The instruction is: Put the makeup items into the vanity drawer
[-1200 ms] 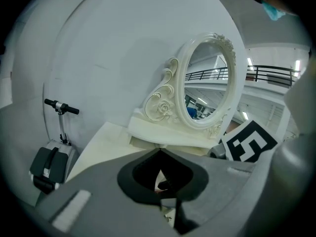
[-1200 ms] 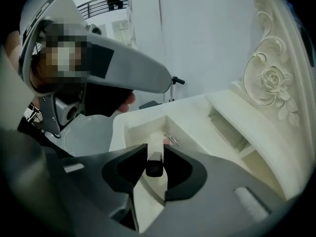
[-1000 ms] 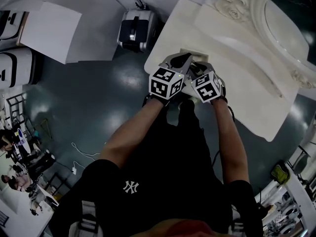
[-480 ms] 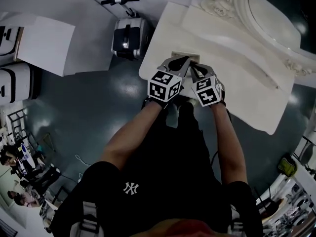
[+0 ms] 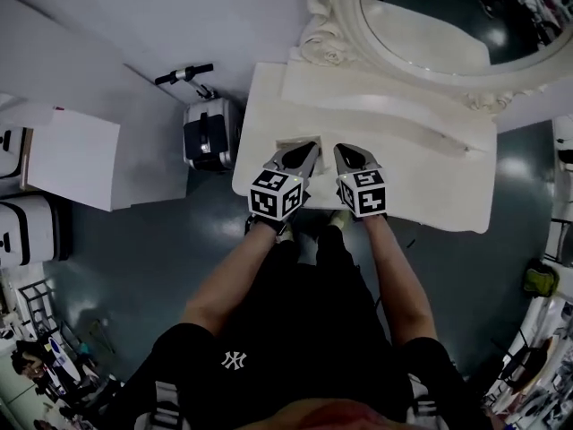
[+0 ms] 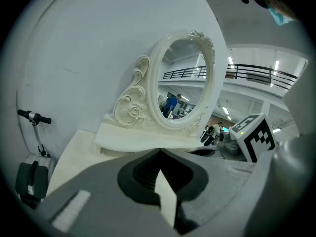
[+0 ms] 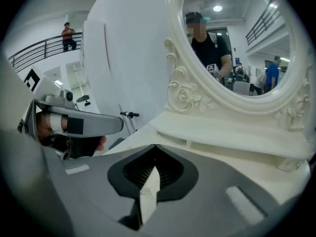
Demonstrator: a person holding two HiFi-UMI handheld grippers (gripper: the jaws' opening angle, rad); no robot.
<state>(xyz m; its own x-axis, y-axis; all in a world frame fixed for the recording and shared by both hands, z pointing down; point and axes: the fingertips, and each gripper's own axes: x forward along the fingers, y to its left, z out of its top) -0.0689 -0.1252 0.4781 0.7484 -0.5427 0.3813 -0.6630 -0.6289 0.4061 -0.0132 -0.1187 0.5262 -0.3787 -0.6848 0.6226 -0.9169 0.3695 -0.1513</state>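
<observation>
The white vanity stands ahead of me with its raised shelf and oval mirror. Both grippers hover side by side over the near left part of its top. My left gripper is shut, its tips meeting with nothing between them. My right gripper has just been closing and is now shut, also on nothing. A small drawer recess shows beside the left gripper; whether it is open I cannot tell. No makeup item is in view.
A black case with a scooter handle stands on the floor left of the vanity. White boxes lie further left. The mirror reflects a person. The wall rises right behind the vanity.
Both grippers have lifted from the vanity's near edge and now sit slightly further apart. The head view has swung, so the vanity lies square across it and the mirror shows.
</observation>
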